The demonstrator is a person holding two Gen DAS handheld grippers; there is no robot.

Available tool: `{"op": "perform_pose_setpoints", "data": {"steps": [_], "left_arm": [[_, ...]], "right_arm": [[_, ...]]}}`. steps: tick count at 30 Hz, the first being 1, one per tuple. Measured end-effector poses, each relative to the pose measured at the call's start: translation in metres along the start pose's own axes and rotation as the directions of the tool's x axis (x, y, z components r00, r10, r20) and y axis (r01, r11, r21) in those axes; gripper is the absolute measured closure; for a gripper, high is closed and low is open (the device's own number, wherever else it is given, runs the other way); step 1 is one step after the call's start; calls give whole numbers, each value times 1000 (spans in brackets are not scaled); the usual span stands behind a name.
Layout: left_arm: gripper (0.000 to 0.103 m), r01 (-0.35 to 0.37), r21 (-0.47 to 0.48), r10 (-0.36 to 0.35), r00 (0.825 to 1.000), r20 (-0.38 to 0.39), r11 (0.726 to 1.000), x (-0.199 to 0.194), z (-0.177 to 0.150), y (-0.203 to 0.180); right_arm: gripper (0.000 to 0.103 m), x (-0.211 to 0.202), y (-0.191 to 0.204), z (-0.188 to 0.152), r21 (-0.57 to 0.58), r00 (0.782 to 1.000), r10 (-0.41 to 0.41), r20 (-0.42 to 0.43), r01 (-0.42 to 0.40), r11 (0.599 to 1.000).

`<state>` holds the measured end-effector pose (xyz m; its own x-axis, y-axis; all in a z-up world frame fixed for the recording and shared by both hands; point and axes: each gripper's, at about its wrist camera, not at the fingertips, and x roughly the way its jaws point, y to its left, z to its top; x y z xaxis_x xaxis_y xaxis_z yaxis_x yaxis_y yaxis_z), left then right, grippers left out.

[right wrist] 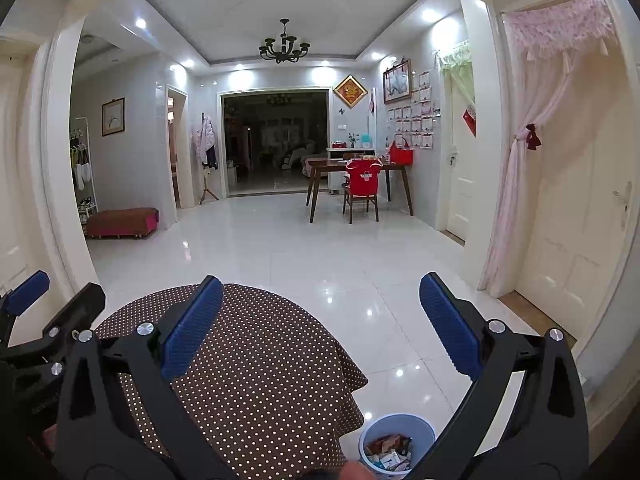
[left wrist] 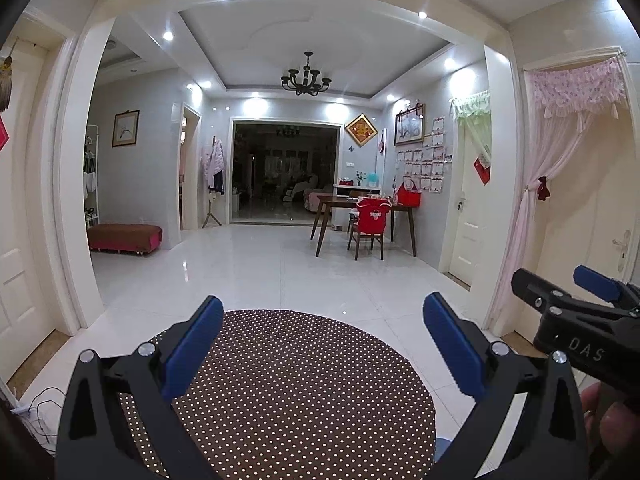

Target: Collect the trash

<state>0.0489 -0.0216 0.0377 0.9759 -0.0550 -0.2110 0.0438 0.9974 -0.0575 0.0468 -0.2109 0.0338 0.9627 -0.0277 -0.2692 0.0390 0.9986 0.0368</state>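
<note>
My left gripper (left wrist: 322,344) is open and empty above a round table with a brown polka-dot cloth (left wrist: 288,392). My right gripper (right wrist: 320,324) is open and empty above the same table (right wrist: 248,368), toward its right edge. A light blue trash bin (right wrist: 396,446) stands on the floor to the right of the table and holds crumpled wrappers and paper. The right gripper (left wrist: 576,304) shows at the right of the left wrist view, and the left gripper (right wrist: 44,312) shows at the left of the right wrist view. No trash shows on the cloth.
A white tiled floor (right wrist: 304,248) stretches ahead. A wooden dining table with a red-covered chair (right wrist: 362,188) stands at the far right wall. A red bench (right wrist: 122,222) sits at the left. A door with a pink curtain (right wrist: 560,160) is close on the right.
</note>
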Motion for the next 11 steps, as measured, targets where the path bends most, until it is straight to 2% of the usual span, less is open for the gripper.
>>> {"op": "perform_pose_setpoints", "data": {"steps": [11], "left_arm": [[5,-18,-1,18,1000,-12,1000,-2,-6,-1]], "right_arm": [[6,1,1,-3,7,1000,5,-5,-5,1000]]}}
